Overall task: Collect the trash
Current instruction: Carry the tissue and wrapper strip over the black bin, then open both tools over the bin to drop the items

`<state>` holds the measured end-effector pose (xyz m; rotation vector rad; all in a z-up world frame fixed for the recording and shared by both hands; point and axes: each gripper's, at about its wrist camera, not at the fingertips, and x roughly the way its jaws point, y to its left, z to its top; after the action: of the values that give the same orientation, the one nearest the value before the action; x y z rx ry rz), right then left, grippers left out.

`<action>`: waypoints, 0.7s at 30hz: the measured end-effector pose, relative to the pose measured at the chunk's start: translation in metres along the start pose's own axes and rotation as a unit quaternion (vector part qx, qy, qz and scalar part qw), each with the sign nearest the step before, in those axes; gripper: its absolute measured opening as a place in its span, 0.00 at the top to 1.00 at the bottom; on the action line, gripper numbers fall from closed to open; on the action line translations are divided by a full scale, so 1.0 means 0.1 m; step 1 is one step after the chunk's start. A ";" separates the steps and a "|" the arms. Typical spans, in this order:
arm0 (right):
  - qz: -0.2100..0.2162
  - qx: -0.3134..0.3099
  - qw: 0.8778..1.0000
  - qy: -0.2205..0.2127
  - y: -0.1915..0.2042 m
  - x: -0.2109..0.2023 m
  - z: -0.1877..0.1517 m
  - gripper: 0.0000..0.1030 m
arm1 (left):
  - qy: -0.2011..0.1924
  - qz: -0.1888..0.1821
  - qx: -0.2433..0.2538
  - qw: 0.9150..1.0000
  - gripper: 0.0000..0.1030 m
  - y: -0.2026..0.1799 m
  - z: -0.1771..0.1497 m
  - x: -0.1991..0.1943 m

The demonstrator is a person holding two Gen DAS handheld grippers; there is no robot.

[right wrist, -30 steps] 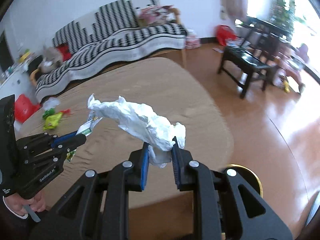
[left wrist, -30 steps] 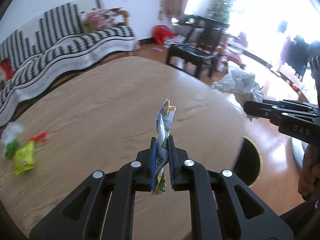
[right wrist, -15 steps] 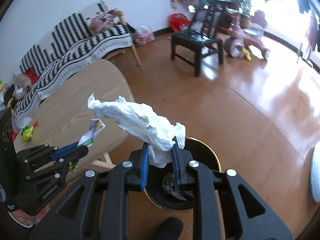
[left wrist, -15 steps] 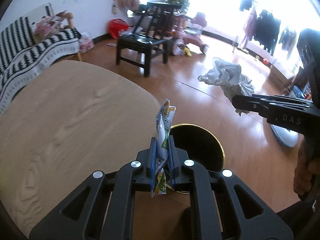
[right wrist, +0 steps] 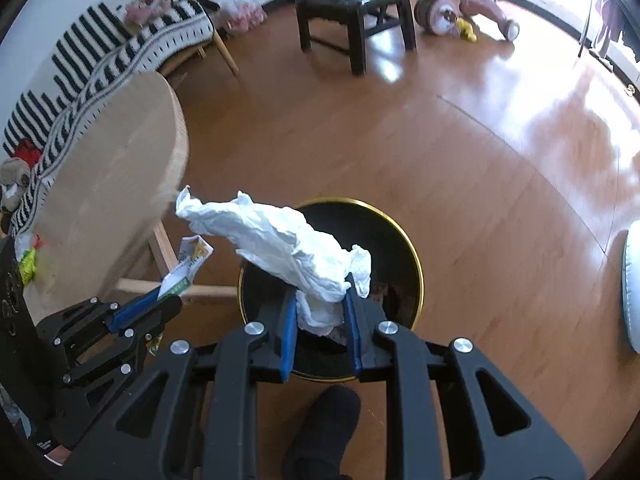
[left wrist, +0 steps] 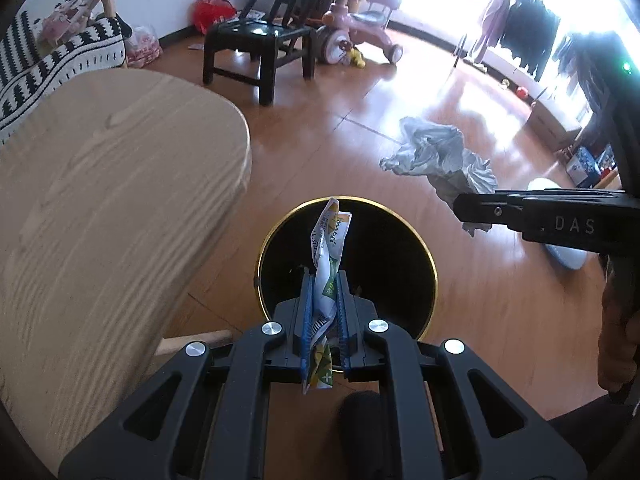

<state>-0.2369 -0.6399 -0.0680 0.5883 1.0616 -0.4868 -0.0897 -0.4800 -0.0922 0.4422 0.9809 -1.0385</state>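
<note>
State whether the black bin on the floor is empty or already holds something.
Not empty: the right wrist view shows dark scraps inside the bin, behind the crumpled tissue. How full it is cannot be told.

1. A light wooden table (left wrist: 100, 184) with a rounded end fills the left of the left wrist view.
2. In the right wrist view, small green and red wrappers (right wrist: 29, 258) lie on its top at the far left.
3. The glossy wooden floor (right wrist: 500, 184) carries a black gold-rimmed bin (left wrist: 400, 248), a black chair (left wrist: 256, 44) and a pink tricycle (left wrist: 360, 32).
</note>
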 end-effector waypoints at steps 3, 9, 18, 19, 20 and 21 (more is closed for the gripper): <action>-0.004 0.001 1.000 0.008 -0.01 0.07 0.00 0.79 | 0.004 0.001 -0.001 1.000 0.90 0.00 0.00 0.07; -0.003 -0.001 1.000 0.009 0.01 0.07 0.02 0.79 | 0.003 0.002 0.004 1.000 0.90 -0.05 0.04 0.10; -0.001 0.002 1.000 0.007 0.00 0.10 0.05 0.79 | 0.005 0.000 0.007 1.000 0.90 -0.07 0.05 0.13; -0.001 0.003 1.000 0.006 -0.02 0.11 0.06 0.78 | 0.006 -0.002 0.006 1.000 0.89 -0.07 0.05 0.13; 0.000 0.003 1.000 0.004 -0.02 0.10 0.06 0.67 | 0.005 -0.002 0.006 1.000 0.89 -0.07 0.06 0.13; -0.002 0.003 1.000 0.002 -0.03 0.09 0.06 0.57 | 0.005 -0.002 0.006 1.000 0.88 -0.07 0.06 0.13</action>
<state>-0.2312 -0.6468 -0.0745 0.5935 1.0650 -0.4923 -0.0908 -0.4938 -0.0993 0.4568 0.9843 -1.0470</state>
